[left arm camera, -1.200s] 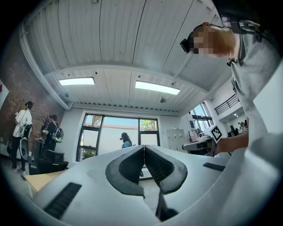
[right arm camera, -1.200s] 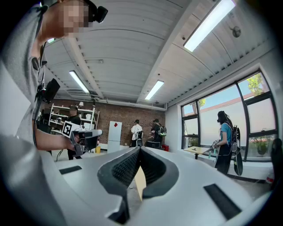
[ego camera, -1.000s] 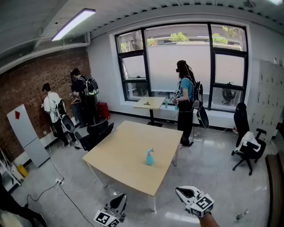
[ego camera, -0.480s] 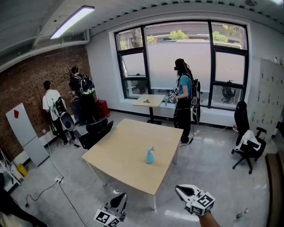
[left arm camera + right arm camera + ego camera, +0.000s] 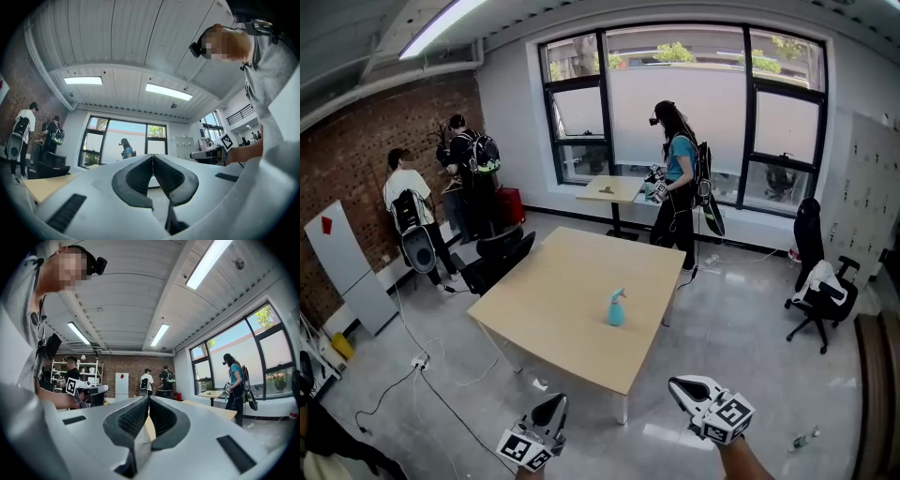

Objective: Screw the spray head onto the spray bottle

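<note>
Still approaching: bottle (image 5: 617,309) mid-frame on tabletop (image 5: 562,300), slightly higher in frame vs a sec ago; left tool (image 5: 555,407) & right tool (image 5: 681,385) at bottom edge, jaws together, empty; no grasp yet.

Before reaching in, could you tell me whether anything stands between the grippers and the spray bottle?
Nothing visible does: the spray bottle stands alone on the table, with only floor and tabletop between it and the left gripper and right gripper.
</note>
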